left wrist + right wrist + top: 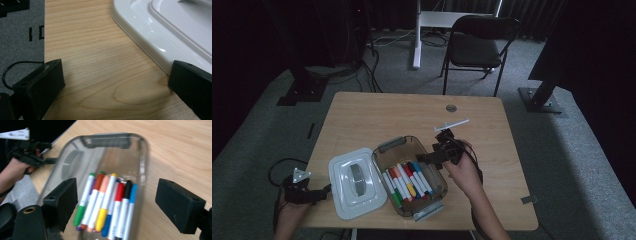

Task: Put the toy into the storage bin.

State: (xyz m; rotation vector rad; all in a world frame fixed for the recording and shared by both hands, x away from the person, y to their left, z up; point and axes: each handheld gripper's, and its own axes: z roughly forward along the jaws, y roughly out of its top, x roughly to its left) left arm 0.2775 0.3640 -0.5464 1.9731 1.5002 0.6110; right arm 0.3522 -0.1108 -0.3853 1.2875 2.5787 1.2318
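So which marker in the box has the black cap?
The black-capped marker lies in the clear box between the red-capped marker and the blue-capped marker, second from that end of the row.

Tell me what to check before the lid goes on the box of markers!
1. All the coloured markers lie inside the clear plastic box: ok.
2. Nothing sticks up over the box rim: ok, the markers lie flat.
3. Right tool lets go of everything: ok, its jaws stand wide apart with nothing between them.
4. White plastic lid is within reach: ok, it lies flat on the wooden table, touching the box on its left.
5. Left tool is ready to take the lid: ok, its jaws are open at the lid's edge, not gripping.
6. Box clips are undone: cannot tell.
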